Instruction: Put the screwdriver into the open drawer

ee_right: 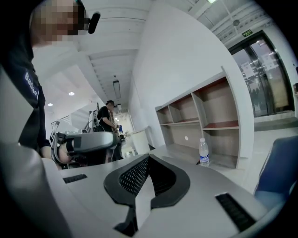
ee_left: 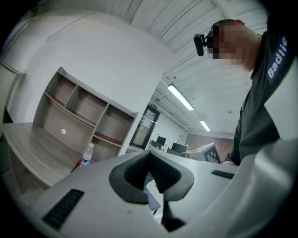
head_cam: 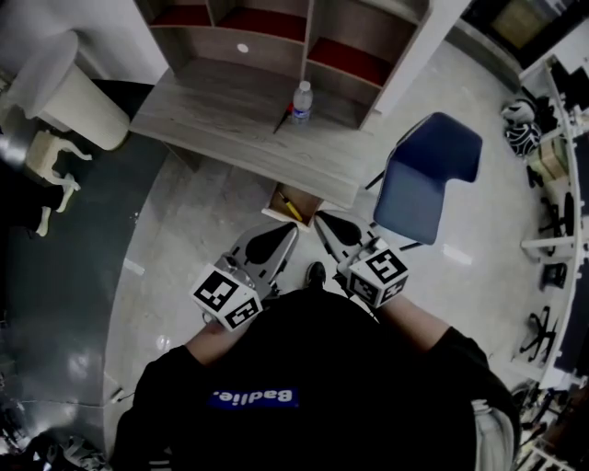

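Observation:
In the head view an open drawer [head_cam: 279, 199] juts from under the wooden desk [head_cam: 221, 129]. Inside it lies a yellow-handled screwdriver [head_cam: 292, 209]. Both grippers hover close to my body, just short of the drawer and above it. My left gripper [head_cam: 291, 230] points at the drawer's front, jaws together and empty. My right gripper [head_cam: 322, 221] sits beside it, also shut with nothing between the pads. The left gripper view shows its own jaws [ee_left: 150, 154] meeting at the tips. The right gripper view shows the same for that gripper [ee_right: 148, 157].
A water bottle [head_cam: 302, 101] stands on the desk before the shelf unit [head_cam: 276, 28], with a thin dark red-ended tool [head_cam: 282, 120] beside it. A blue chair [head_cam: 423, 179] stands right of the drawer. A white bin [head_cam: 78, 97] sits to the left.

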The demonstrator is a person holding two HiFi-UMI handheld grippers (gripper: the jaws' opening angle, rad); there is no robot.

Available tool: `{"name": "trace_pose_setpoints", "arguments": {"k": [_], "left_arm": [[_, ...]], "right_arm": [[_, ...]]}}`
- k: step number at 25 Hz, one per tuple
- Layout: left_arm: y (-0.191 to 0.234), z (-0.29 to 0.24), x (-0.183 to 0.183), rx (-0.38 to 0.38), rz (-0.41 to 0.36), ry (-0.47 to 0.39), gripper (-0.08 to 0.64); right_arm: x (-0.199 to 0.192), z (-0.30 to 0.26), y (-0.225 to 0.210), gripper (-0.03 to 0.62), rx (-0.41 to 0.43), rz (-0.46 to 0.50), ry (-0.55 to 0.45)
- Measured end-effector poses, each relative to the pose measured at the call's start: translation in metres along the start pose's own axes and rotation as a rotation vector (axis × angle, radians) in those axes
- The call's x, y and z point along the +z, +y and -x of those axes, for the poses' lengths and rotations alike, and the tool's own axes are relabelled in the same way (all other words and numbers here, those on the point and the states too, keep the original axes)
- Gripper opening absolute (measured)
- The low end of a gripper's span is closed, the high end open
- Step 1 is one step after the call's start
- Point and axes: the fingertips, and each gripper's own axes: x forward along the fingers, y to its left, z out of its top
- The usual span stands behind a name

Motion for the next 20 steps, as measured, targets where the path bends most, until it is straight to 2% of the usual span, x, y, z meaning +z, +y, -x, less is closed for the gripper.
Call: {"name": "trace_pose_setpoints", "arguments": {"k": [4, 10, 20], "left_arm": [[-0.005, -0.002, -0.001, -0.017, -0.015, 0.008, 0.002], [-0.007, -0.006, -0.003, -0.034, -0.016, 0.023, 0.002], [-0.001, -0.006, 0.000, -0.033, -0.020, 0.026, 0.002]], "right_arm": [[0.014, 0.007, 0.007, 0.029, 0.010, 0.012, -0.051], [0.022, 0.008, 0.010, 0.029, 0.013, 0.006, -0.077], [0.031, 0.004, 0.014, 0.028, 0.037, 0.028, -0.083]]}}
